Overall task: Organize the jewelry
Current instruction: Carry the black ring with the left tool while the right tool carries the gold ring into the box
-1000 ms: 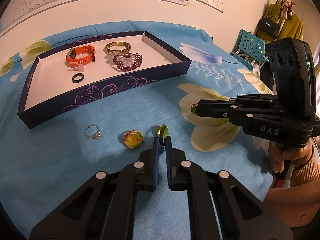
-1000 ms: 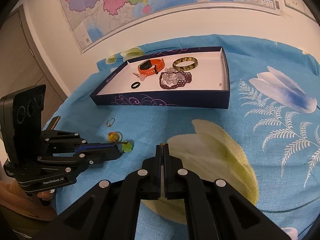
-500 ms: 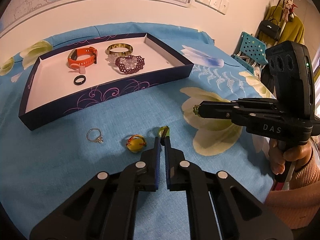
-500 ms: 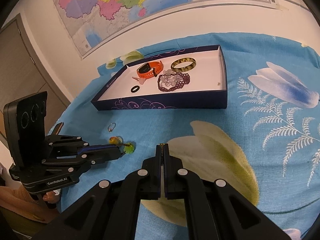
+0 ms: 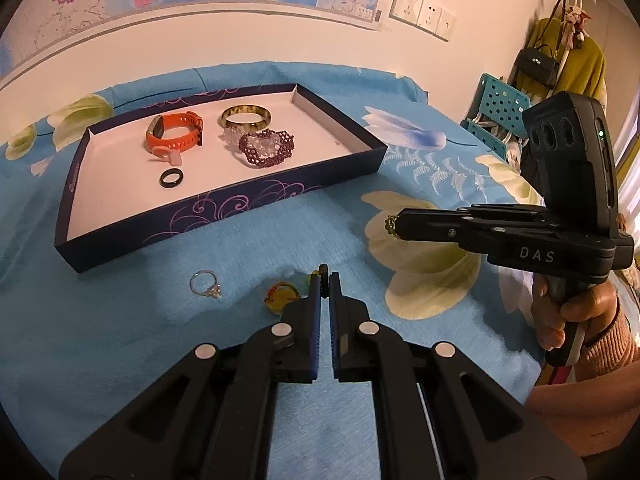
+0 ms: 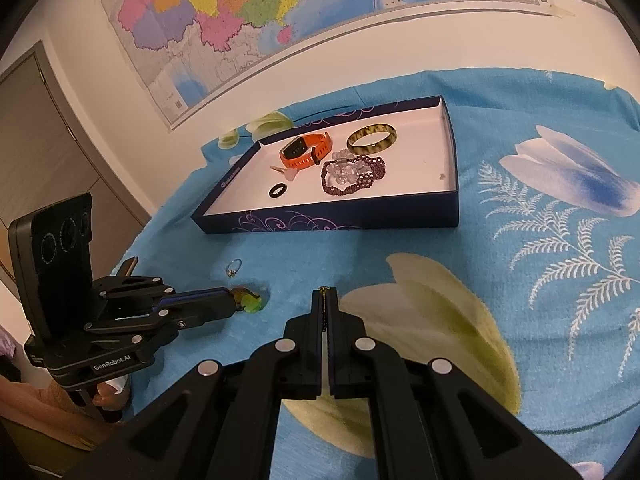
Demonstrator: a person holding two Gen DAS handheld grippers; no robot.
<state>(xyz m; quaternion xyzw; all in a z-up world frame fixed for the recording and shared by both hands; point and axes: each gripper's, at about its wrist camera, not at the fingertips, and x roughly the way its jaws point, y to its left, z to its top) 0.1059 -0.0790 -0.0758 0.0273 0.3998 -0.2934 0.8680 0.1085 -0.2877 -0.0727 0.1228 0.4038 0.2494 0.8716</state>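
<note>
Blue flowered cloth (image 5: pixel 120 352) covers the table where my left gripper (image 5: pixel 325 276) pinches a green ring (image 6: pixel 251 303), my right gripper (image 6: pixel 325 291) clamps a small beaded piece (image 5: pixel 390 226), and the jewelry box (image 5: pixel 224 210) lies beyond.

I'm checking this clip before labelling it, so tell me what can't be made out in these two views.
- Piece in the right gripper: only a speck of small greenish beads shows past the shut tips in either view; its kind is unclear.
- Green piece at the left gripper: fingers cover most of it.
- Small speck in the box: too small to identify.
</note>
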